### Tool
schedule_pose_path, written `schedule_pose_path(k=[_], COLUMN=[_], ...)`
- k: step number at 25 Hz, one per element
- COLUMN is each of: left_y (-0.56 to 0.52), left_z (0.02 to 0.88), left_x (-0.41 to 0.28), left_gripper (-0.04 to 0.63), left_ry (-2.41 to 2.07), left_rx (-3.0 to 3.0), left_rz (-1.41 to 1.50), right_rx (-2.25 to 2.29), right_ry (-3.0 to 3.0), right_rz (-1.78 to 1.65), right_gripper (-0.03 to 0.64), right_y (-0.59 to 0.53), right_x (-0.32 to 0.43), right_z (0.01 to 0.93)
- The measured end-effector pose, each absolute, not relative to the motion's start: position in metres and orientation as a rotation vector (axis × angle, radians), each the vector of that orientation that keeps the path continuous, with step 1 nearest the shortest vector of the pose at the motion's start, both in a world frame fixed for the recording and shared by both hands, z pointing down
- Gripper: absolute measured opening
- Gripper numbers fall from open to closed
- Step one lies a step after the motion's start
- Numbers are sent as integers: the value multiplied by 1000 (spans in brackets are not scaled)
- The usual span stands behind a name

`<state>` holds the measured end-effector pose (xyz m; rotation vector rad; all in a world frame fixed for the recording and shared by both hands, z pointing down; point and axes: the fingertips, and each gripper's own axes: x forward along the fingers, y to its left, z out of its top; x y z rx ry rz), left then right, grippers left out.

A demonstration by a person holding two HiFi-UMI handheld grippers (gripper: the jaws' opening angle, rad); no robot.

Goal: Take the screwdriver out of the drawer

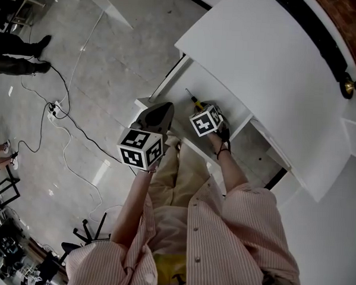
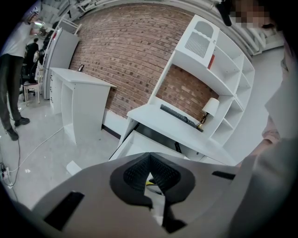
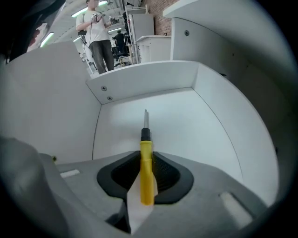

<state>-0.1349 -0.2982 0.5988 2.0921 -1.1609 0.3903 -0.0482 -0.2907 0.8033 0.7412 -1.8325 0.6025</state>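
The white drawer (image 1: 168, 80) stands pulled out from under the desk. In it lies a screwdriver (image 1: 195, 102) with a yellow handle and a thin metal shaft. My right gripper (image 1: 214, 109) reaches steeply down into the drawer. In the right gripper view its dark pads (image 3: 164, 173) press on both sides of the screwdriver's handle (image 3: 146, 172), while the shaft points away over the drawer floor (image 3: 191, 125). My left gripper (image 1: 165, 108) hovers at the drawer's front, outside it. Its jaws (image 2: 150, 160) are shut with nothing between them.
The white desk top (image 1: 260, 48) overhangs the drawer and carries a small lamp (image 1: 347, 87). On the grey floor to the left lie a cable (image 1: 77, 128) and a power strip (image 1: 53, 110). A person's feet (image 1: 28, 56) show at far left. More people (image 3: 100, 32) stand beyond the drawer.
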Motion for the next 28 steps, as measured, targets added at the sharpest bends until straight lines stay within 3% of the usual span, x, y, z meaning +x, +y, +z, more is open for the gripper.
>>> schedule_pose_path(k=[11, 28], left_y=[-295, -294], left_z=[594, 543], left_x=[-139, -148], left_gripper=[-2, -2], left_ry=[-1170, -1177], left_rx=[2099, 2236], left_rz=[386, 322], right_rx=[716, 882], right_ry=[-1875, -2191], right_rz=[614, 670], right_gripper=[81, 81], right_y=[-291, -287], right_x=[-52, -47], right_z=[784, 649])
